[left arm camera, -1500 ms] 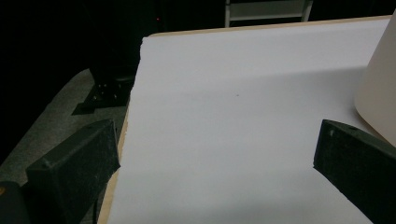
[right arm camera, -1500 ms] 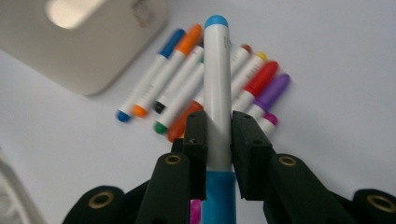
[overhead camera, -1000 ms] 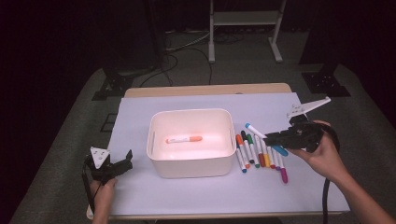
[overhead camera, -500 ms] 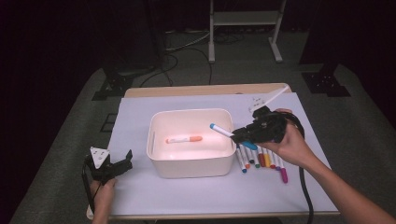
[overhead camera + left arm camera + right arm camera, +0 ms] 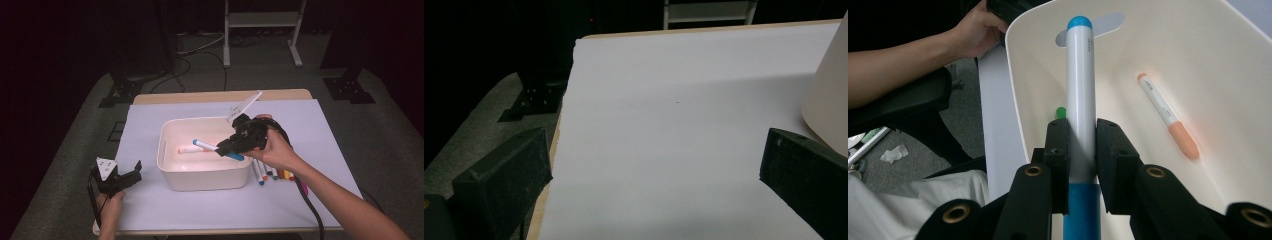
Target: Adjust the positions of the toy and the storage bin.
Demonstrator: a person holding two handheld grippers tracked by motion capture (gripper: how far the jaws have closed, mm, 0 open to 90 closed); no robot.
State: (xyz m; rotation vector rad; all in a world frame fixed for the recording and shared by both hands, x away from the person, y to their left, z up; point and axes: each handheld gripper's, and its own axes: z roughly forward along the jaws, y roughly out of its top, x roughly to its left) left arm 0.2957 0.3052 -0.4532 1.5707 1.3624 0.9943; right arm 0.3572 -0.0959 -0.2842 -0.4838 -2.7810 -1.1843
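At nine o'clock our left tongs (image 5: 131, 176) rest wide and empty on the surface (image 5: 150, 120). Inside the white bin (image 5: 205, 176) lies one orange marker (image 5: 187, 149). Our right tongs (image 5: 226, 147) clamp a blue marker (image 5: 212, 147) above it; several markers (image 5: 272, 174) wait at three o'clock.

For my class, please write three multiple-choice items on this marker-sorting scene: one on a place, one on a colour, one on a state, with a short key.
1. Where does the orange marker lie?
A. inside the white bin
B. on the paper left of the bin
C. on the floor

2. What colour are the ends of the marker in the right tool?
A. red
B. blue
C. green

3. How does the left tool stand?
A. shut on a marker
B. open and empty
C. inside the bin

Key: 1 A, it rests on the bin's floor; 2 B, a blue cap and a blue tip show; 3 B, its jaws are spread over bare paper.
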